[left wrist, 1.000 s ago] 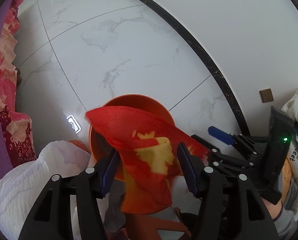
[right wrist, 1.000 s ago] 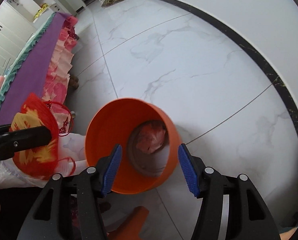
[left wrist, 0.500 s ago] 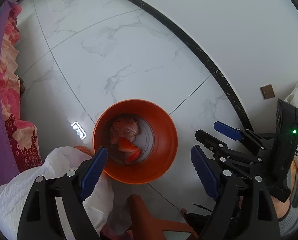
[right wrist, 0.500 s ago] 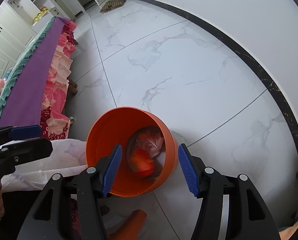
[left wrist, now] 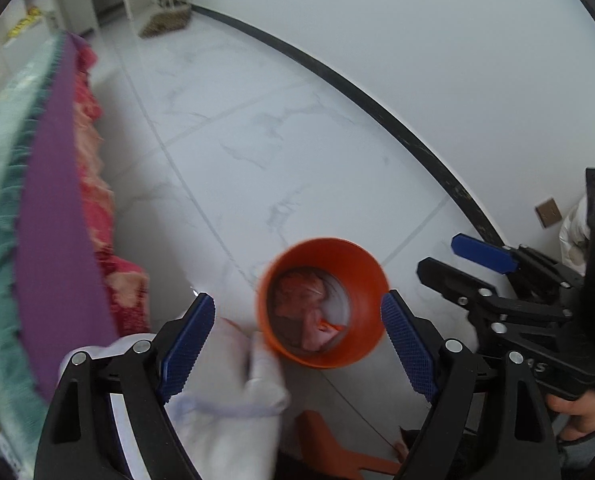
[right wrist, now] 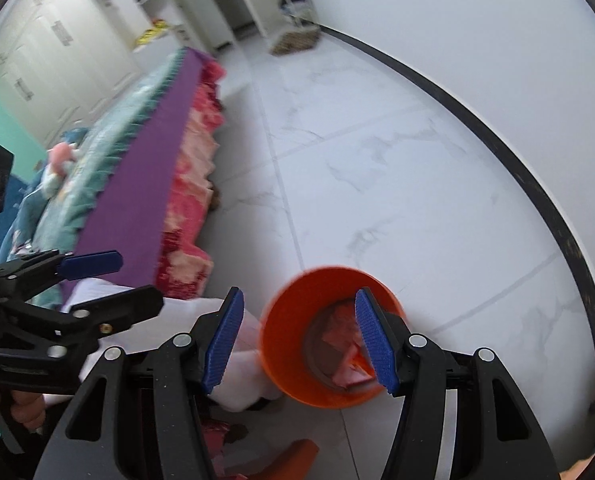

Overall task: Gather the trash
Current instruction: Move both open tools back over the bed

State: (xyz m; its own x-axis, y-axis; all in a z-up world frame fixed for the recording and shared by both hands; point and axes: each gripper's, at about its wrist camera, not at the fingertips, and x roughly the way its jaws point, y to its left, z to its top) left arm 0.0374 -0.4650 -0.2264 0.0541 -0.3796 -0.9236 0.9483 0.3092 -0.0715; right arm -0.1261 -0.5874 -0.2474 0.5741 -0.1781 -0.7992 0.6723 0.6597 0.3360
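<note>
An orange bin (left wrist: 371, 280) stands on the white marble floor with red and pink wrappers (left wrist: 309, 312) lying in its bottom. In the left wrist view my left gripper (left wrist: 297, 316) hangs high above the bin, open wide, with nothing between its blue pads. My right gripper (right wrist: 299, 304) is also above the bin (right wrist: 285, 344), open and empty; the wrappers (right wrist: 347, 344) show past its right finger. Each gripper appears in the other's view: the right gripper (left wrist: 437, 256) at the right edge, the left gripper (right wrist: 137, 280) at the left.
A bed with a purple cover (left wrist: 57, 220) and red-pink frill runs along the left. White crumpled cloth (left wrist: 233, 420) lies beside the bin, and an orange plastic piece (left wrist: 337, 452) lies at the bottom. A dark skirting line (left wrist: 417, 144) marks the wall.
The left gripper opened and let go of the red and yellow wrapper, which now lies in the bin. Both grippers have risen away from the bin, so it looks smaller.
</note>
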